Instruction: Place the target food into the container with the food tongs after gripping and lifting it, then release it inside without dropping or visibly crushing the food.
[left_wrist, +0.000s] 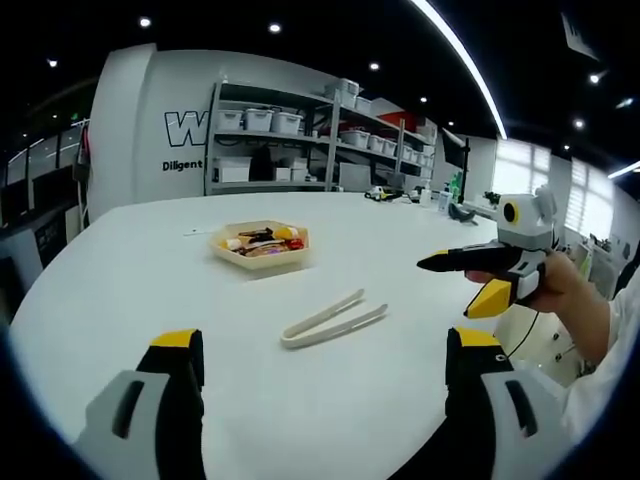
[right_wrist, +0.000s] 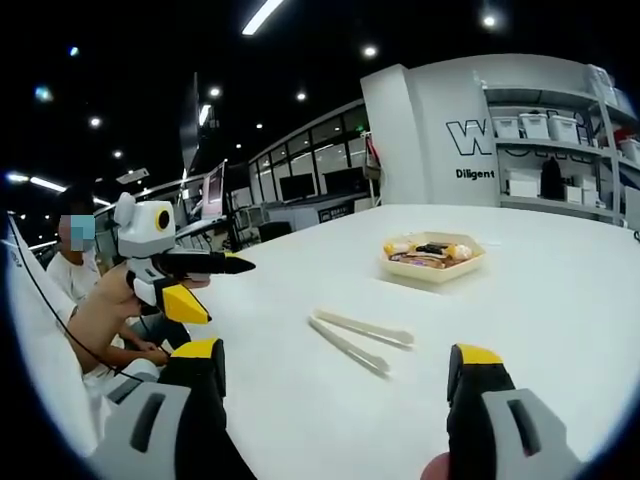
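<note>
In the left gripper view, the left gripper (left_wrist: 325, 375) hangs low over the white table (left_wrist: 120, 290), its yellow-tipped jaws standing wide apart with nothing between them. Beyond it, a little left of centre, sits a shallow hexagonal tray (left_wrist: 260, 247) holding mixed food pieces, too small to tell apart. Nearer, between the tray and the jaws, the pale food tongs (left_wrist: 333, 319) lie flat on the table, arms slightly spread, well apart from the tray and touched by neither gripper. At the right, a hand (left_wrist: 565, 285) holds the right gripper (left_wrist: 455, 283) above the table edge, its black and yellow jaws open. In the right gripper view, the left gripper (right_wrist: 208, 290) shows at the left, jaws parted, above the table (right_wrist: 560, 300); the tongs (right_wrist: 360, 338) lie mid-table, the tray (right_wrist: 434, 256) farther back, and the right gripper (right_wrist: 335, 375) stands wide and empty. Storage shelves (left_wrist: 300, 140) line the back wall.
</note>
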